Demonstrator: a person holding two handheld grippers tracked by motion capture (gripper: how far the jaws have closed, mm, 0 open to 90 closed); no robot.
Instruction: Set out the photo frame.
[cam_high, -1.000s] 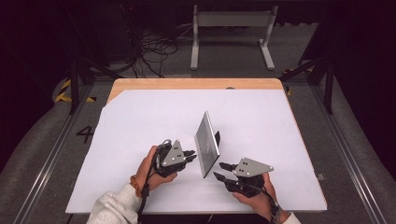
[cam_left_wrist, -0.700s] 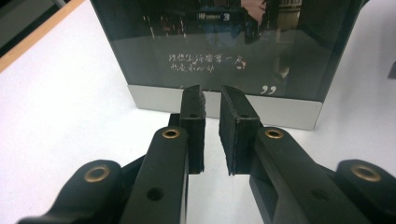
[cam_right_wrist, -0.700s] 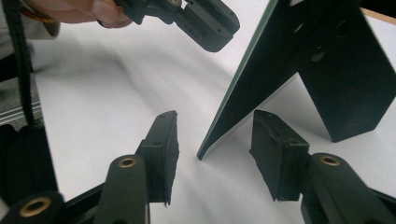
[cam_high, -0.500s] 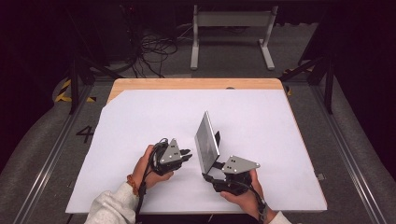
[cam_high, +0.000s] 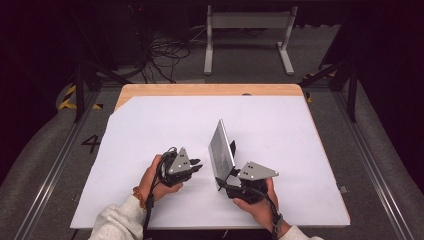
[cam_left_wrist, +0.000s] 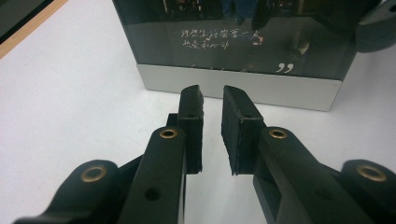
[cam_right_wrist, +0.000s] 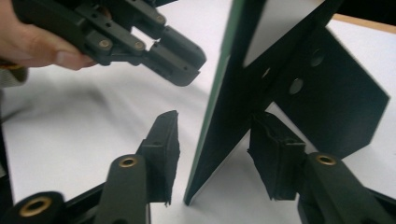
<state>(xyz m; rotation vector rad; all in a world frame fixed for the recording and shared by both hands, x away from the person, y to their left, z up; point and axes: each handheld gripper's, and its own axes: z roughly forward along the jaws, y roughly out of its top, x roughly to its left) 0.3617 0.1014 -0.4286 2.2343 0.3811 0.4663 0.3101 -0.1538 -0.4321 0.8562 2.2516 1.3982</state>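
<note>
A picture frame (cam_high: 221, 152) stands upright on the white sheet, its dark glass with pale writing (cam_left_wrist: 233, 46) turned toward my left gripper. My left gripper (cam_high: 198, 165) points at the glass from the left, a short way off. Its jaws (cam_left_wrist: 212, 93) stand a narrow gap apart with nothing between them. My right gripper (cam_high: 222, 180) straddles the near edge of the frame (cam_right_wrist: 224, 102), and its jaws (cam_right_wrist: 215, 119) have just been closing. A slit still shows between the left pad (cam_right_wrist: 163, 140) and the frame. The right pad sits by the black back stand (cam_right_wrist: 327, 93).
The white sheet (cam_high: 150, 125) covers a wooden table whose bare far edge (cam_high: 210, 90) shows. Beyond it are floor cables (cam_high: 160, 55) and a grey metal stand (cam_high: 247, 30). Rails run along both sides of the table.
My right gripper has moved left to the frame's near edge, so the frame now stands between its jaws. The left gripper has stayed in place.
</note>
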